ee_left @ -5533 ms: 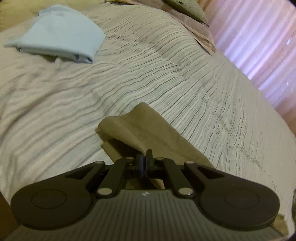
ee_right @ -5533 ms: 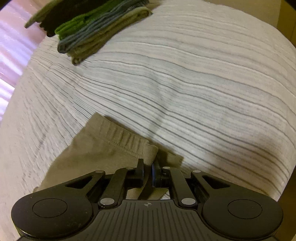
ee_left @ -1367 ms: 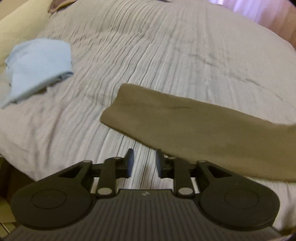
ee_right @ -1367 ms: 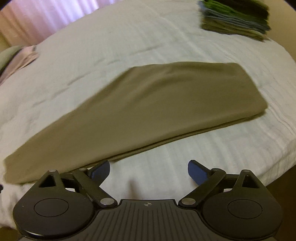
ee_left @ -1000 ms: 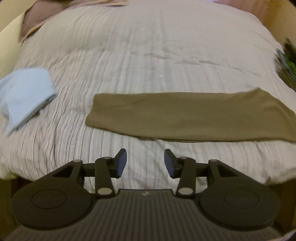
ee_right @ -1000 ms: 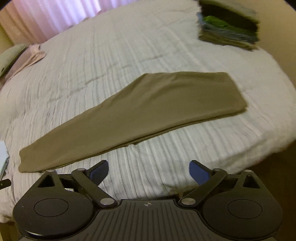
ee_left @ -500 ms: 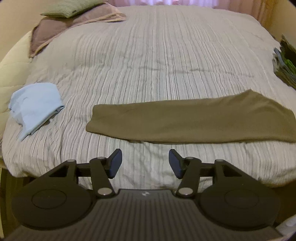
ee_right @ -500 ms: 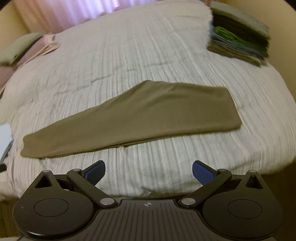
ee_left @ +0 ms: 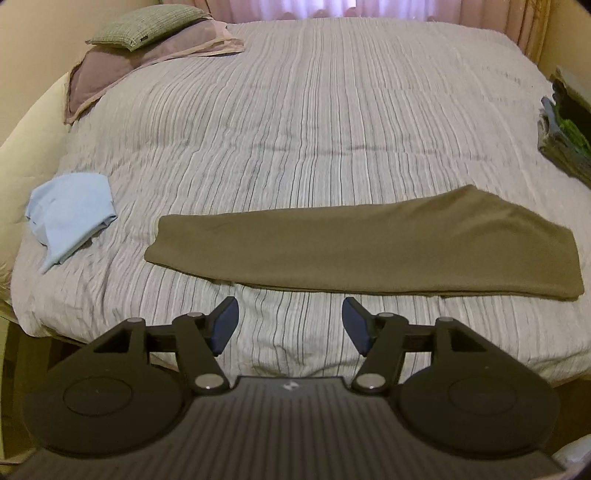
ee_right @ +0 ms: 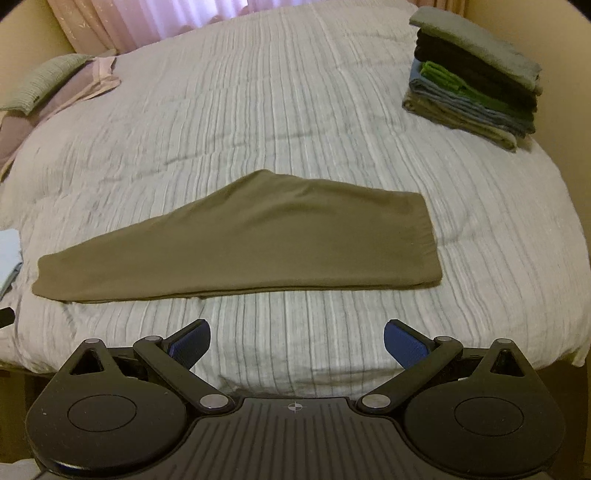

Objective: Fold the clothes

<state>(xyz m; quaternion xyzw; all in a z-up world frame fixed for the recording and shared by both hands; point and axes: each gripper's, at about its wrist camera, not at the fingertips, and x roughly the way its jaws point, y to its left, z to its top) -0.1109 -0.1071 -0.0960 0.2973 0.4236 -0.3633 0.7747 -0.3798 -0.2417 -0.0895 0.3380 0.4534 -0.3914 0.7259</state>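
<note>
Olive-brown trousers (ee_left: 365, 247) (ee_right: 258, 240) lie folded lengthwise, flat across the striped bedspread (ee_left: 314, 122) (ee_right: 258, 110), waistband at the right end. My left gripper (ee_left: 290, 325) hovers above the bed's near edge, short of the trousers; its jaws are opening with nothing between them. My right gripper (ee_right: 295, 345) is also back from the trousers, open wide and empty. A light blue garment (ee_left: 70, 218) lies crumpled at the left of the bed.
A stack of folded clothes (ee_right: 476, 92) (ee_left: 565, 140) sits at the bed's far right corner. Pillows (ee_left: 144, 44) (ee_right: 48, 88) rest at the far left, with pink curtains (ee_right: 147, 22) behind. The bed's front edge drops off just below both grippers.
Both grippers let go of the trousers and drew back and upward, so more of the bed shows. The left jaws have spread wider; the trousers lie still.
</note>
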